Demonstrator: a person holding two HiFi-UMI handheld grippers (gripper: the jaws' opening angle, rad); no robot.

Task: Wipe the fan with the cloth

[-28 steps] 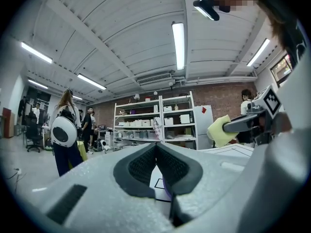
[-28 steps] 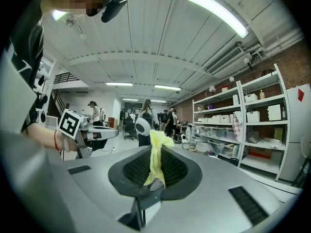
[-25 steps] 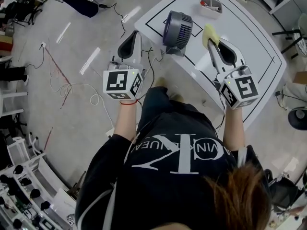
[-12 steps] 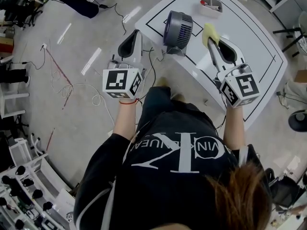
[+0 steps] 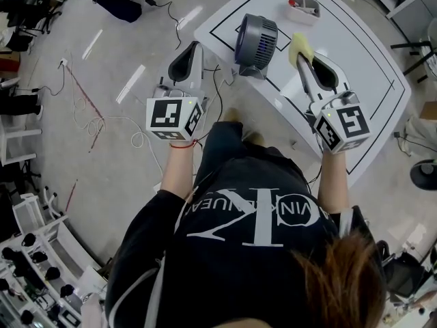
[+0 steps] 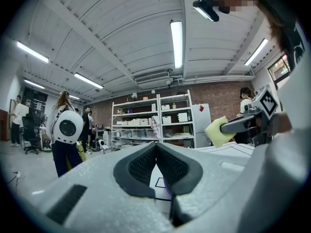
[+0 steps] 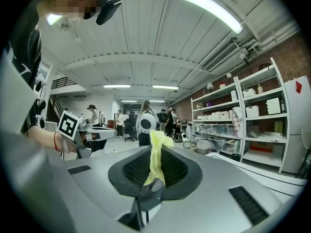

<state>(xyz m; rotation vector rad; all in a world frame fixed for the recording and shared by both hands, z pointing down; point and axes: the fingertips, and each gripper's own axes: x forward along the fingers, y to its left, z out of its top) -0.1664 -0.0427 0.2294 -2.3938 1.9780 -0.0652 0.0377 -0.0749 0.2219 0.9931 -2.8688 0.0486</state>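
Right gripper (image 5: 301,59) is pinching the yellow cloth (image 5: 298,44) between its closed jaws, holding it over the white table (image 5: 355,67) just right of the grey fan (image 5: 256,38), which is sitting near the table's edge. Left gripper (image 5: 194,48) is hovering left of the fan, jaws pressed together with nothing between them.

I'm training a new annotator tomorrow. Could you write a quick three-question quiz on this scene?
1. True or false: the right gripper is shut on the yellow cloth.
2. Which jaws are shut on nothing? A) left B) right
3. Fill in: the fan stands on the white ____.
Key: 1 true; 2 A, the left gripper; 3 table.
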